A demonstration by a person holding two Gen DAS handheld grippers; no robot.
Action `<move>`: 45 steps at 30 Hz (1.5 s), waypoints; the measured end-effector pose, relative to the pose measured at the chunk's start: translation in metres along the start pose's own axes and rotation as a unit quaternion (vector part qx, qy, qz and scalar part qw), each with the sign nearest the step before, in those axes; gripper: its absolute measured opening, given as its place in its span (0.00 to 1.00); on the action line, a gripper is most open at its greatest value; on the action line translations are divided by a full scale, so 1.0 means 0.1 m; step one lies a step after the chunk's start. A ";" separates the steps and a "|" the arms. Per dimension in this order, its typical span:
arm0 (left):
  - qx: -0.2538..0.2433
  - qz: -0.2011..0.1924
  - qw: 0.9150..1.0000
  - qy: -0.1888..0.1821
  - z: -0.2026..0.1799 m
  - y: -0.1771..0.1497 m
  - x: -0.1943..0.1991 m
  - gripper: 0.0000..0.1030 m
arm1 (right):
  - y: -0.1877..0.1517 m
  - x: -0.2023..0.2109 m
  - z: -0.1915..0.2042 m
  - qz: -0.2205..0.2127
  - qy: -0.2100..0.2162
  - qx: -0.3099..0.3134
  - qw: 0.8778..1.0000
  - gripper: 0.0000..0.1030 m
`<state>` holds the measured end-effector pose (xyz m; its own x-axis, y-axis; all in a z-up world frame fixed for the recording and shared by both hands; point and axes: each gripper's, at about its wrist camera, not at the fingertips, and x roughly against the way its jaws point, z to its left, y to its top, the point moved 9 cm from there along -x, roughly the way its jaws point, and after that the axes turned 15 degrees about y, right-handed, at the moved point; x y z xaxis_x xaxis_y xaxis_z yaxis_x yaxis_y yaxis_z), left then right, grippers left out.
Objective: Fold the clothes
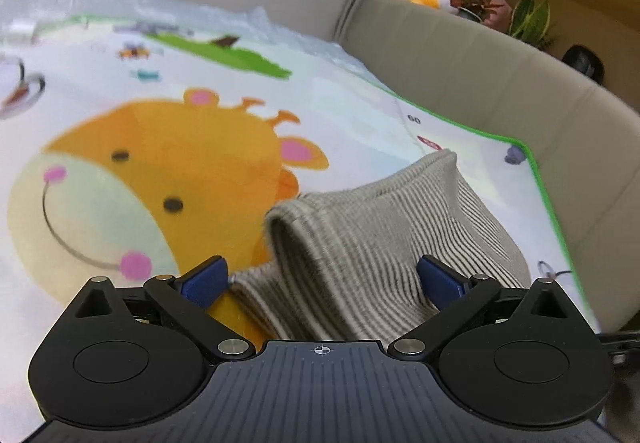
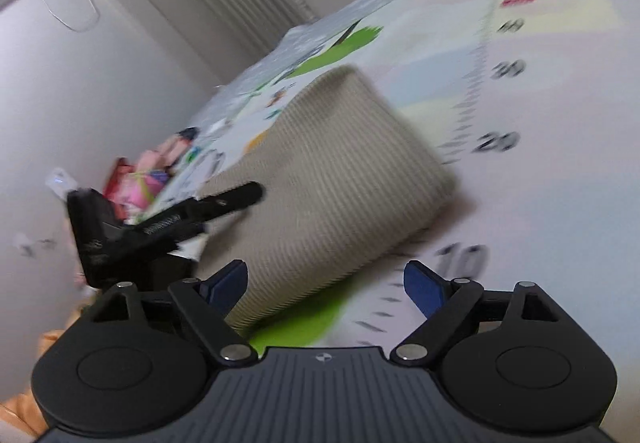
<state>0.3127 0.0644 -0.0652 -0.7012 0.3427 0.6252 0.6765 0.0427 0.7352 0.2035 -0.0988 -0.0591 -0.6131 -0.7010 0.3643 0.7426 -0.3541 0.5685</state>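
A: Tongs first. Left gripper (image 1: 320,279): blue pads spread wide, ribbed cloth bunched up between them but neither pad pressing it. Counts as wide, not gripping.

B: Agreed. Right gripper (image 2: 326,283) is the same, wide apart, with one edge of the garment (image 2: 320,179) lying just inside its left pad, nothing clamped.

A: The left tool also shows in the right wrist view, black arm reaching over the cloth's left side.

B: Garment location: on the play mat (image 1: 360,99), near the green-edged border, beside the beige padded wall (image 1: 480,75).

A: Progress? It looks doubled over, a rounded fold edge and a neat tapering block in the right view. Probably at least one fold in. Whether more are needed, can't tell.

B: In the left view it humps up, loose, so it likely needs flattening.

A: Materials: beige-grey fine rib knit, soft, thick rolled hem. Mat is smooth, glossy, printed with a cartoon giraffe (image 1: 160,179) and ruler numbers.

B: Right view is motion-blurred. The background plush and plants aren't relevant.
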 end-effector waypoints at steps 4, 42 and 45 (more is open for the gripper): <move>0.008 0.008 1.000 -0.002 0.01 -0.06 0.01 1.00 | 0.11 -0.23 -0.10 0.011 0.008 -0.014 1.000 0.71; 0.001 0.027 1.000 -0.011 -0.49 -0.06 -0.06 0.90 | 0.26 -0.04 -0.20 0.017 0.005 0.074 0.997 0.43; -0.009 0.037 0.999 -0.029 -0.67 -0.16 0.00 0.89 | 0.34 0.03 -0.20 0.022 -0.021 0.111 0.993 0.42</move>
<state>0.2868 0.0008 -0.0590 -0.6339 0.3990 0.6625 0.7221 -0.0016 0.6918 0.2317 -0.1253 -0.0533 -0.5961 -0.6842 0.4202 0.6942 -0.1760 0.6980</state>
